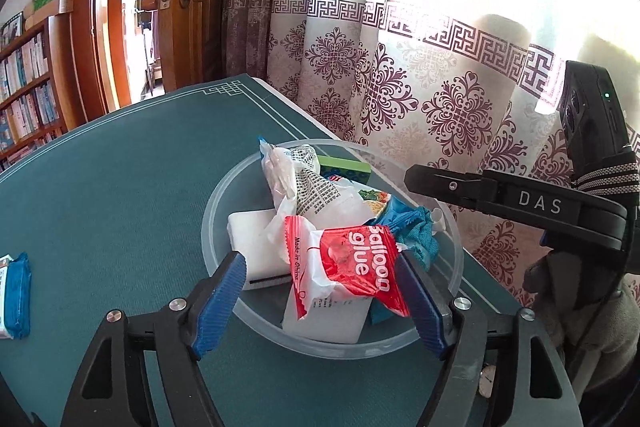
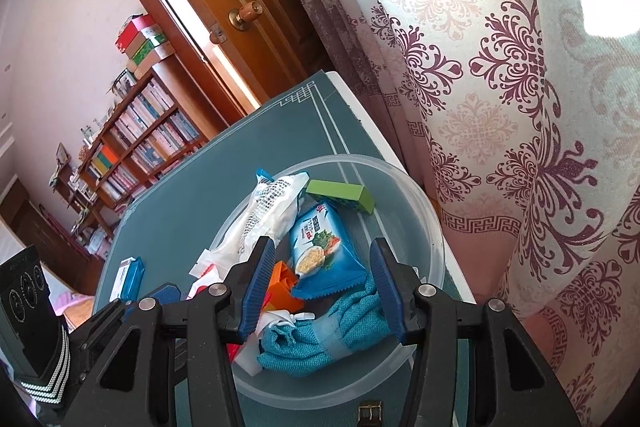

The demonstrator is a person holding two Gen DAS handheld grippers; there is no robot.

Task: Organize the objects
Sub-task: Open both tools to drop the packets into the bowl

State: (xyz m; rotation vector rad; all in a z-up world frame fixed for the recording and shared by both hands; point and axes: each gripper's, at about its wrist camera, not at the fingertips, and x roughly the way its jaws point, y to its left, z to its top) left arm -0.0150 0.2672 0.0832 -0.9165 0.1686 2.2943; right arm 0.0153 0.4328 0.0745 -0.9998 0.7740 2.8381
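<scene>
Your left gripper [image 1: 320, 303] is wide open, and the red glue packet [image 1: 352, 267] lies loose between its blue pads, on top of the pile in the clear bowl [image 1: 212, 219]. It looks let go, so lift straight up and back — don't drag a pad across the packet or it may slide out. Your right gripper [image 2: 316, 287] hangs over the same bowl, jaws partly apart with nothing in them; the noodle pack [image 2: 320, 251] and blue cloth [image 2: 320, 339] sit just ahead of it. One blue pack [image 1: 16, 295] still waits on the table [image 1: 120, 167], far off to your left tool's left — go there next.
</scene>
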